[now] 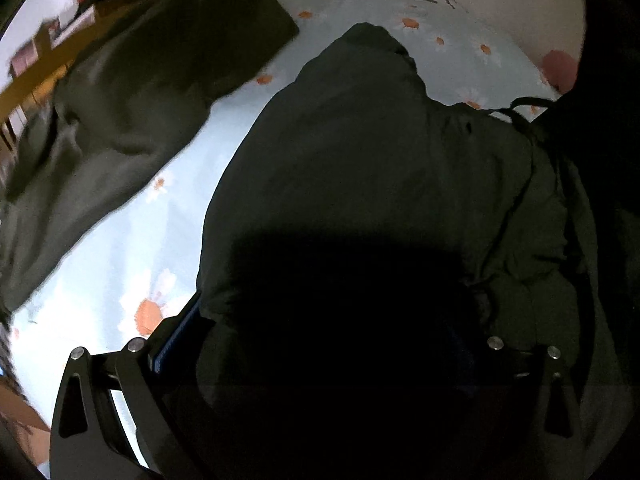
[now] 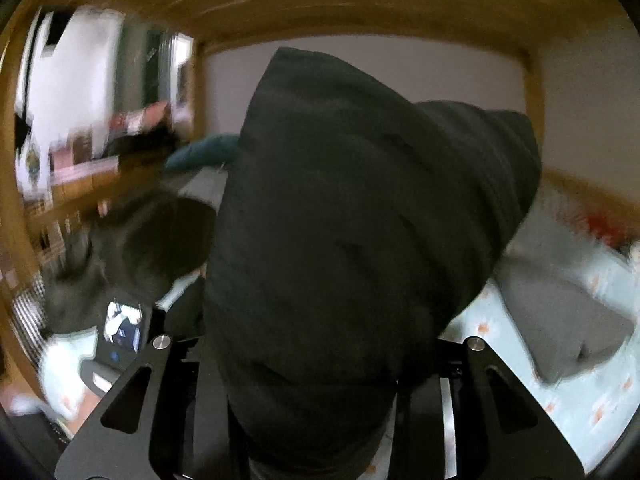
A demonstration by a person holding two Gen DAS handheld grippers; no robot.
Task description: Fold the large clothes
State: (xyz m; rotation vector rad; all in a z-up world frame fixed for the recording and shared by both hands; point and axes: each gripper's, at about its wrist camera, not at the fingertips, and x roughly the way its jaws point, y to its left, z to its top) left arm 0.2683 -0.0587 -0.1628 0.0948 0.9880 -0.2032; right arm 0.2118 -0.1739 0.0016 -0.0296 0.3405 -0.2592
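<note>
A large dark olive-green garment [image 1: 360, 160] hangs over a bed with a pale blue flowered sheet [image 1: 112, 264]. My left gripper [image 1: 328, 344] is shut on a thick bunch of the garment, which drapes over both fingers and hides the tips. A sleeve or flap of the garment [image 1: 132, 92] lies spread on the sheet at the left. My right gripper [image 2: 320, 360] is shut on another bunch of the same garment [image 2: 352, 232], lifted above the bed; the cloth hides its fingertips too.
A wooden bunk frame [image 2: 320, 4] runs overhead and along the left. A grey cloth [image 2: 560, 320] lies on the sheet at right. A teal item [image 2: 204, 152] sits at the bed's far end. A pink object [image 1: 560, 68] lies by the wall.
</note>
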